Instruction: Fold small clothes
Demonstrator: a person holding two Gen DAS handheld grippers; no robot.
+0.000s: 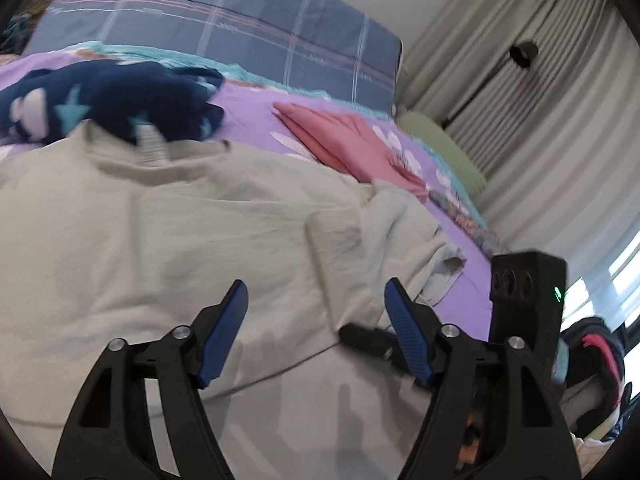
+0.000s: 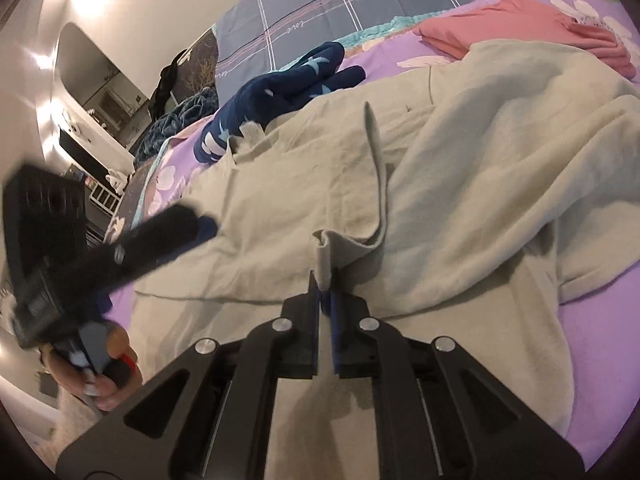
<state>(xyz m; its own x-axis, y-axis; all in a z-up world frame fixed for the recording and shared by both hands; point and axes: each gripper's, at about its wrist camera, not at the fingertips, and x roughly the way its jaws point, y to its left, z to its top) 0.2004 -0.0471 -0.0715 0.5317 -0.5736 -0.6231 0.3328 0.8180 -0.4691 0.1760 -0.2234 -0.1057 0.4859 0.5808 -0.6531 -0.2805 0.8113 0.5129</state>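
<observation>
The right gripper (image 2: 326,280) pinched a thin fold of the beige cotton garment (image 2: 460,184), spread beside the navy star-printed cloth (image 2: 276,92); the fold could slip. The left gripper (image 1: 316,300) hovered wide open, empty.

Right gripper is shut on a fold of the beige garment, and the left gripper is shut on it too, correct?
Not quite. The right gripper is shut on a fold of the beige garment, but the left wrist view shows the left gripper with its jaws open above the cloth, gripping nothing.
</observation>
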